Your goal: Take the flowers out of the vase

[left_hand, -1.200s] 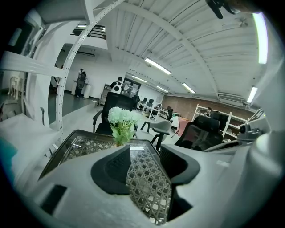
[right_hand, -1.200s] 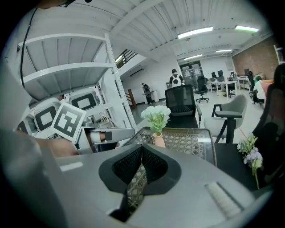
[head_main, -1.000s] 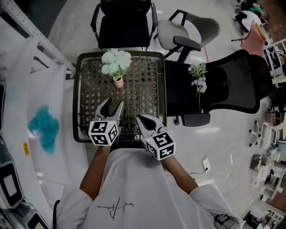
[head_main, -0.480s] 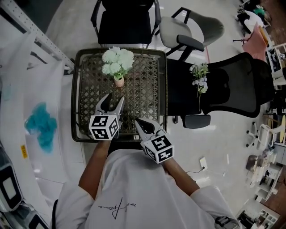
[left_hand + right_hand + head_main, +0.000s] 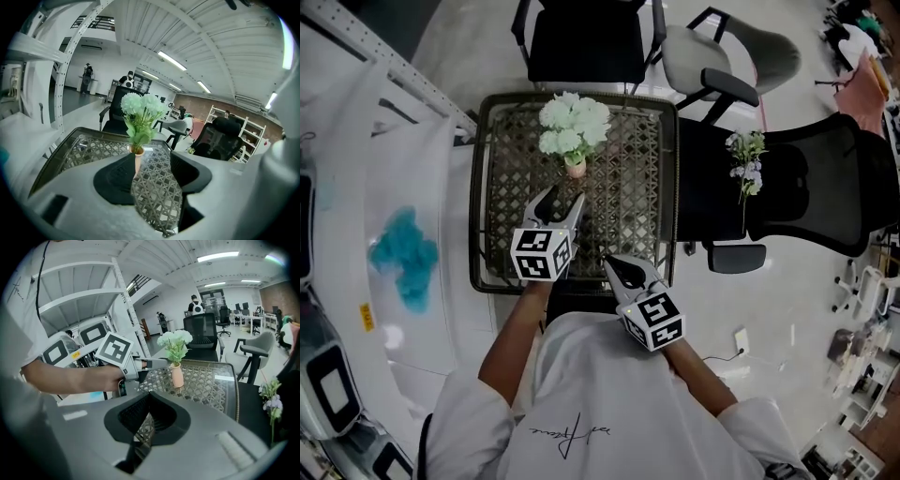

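Observation:
A small pink vase (image 5: 575,169) with pale green flowers (image 5: 574,125) stands upright at the far middle of the lattice-topped table (image 5: 492,187). My left gripper (image 5: 561,202) is just short of the vase and points at it. Its jaws have just been opening and stand open with nothing between them. In the left gripper view the vase (image 5: 139,160) and flowers (image 5: 140,110) show straight ahead past the gripper (image 5: 152,161). My right gripper (image 5: 619,267) is over the table's near edge, shut and empty. The right gripper view shows it (image 5: 149,397) with the vase (image 5: 177,375) farther off.
A sprig of white and purple flowers (image 5: 744,161) lies on the black chair (image 5: 797,187) right of the table. A black chair (image 5: 586,42) and a grey chair (image 5: 722,52) stand behind it. White shelving (image 5: 384,216) runs along the left.
My left gripper has moved forward and down towards the vase, its jaws a little wider. The right gripper has sunk slightly and drawn back towards the near edge of the table.

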The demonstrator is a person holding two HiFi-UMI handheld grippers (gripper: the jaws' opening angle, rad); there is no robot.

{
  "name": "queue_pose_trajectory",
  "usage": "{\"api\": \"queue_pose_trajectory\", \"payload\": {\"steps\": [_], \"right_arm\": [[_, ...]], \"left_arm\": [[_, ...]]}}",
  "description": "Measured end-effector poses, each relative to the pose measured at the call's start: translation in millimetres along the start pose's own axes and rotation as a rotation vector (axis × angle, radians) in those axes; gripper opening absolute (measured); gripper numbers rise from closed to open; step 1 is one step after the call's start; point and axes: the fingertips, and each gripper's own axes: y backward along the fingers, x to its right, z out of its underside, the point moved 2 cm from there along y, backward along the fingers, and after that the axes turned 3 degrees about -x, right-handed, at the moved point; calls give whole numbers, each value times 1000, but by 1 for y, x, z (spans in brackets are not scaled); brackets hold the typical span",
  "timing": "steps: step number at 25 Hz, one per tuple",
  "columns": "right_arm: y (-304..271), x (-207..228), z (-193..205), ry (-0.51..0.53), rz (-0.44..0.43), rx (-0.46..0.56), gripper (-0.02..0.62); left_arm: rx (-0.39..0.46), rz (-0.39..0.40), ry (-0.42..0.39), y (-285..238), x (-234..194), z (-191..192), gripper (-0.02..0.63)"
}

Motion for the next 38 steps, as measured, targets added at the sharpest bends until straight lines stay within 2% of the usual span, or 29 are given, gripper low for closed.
{"api": "queue_pose_trajectory", "payload": {"steps": [12,25,38], "right_arm": [[-4,14,10,-42,34,-41,5],[-11,22,14,-56,60,-73,5],[-18,23,20,-65,62,-106,5]], "left_arm": [[-29,-13,-3,-30,-18,1,225],[-40,-26,-62,-56,-37,-10,229],[-61,4,-107,-80,-40,-16,230]]}}
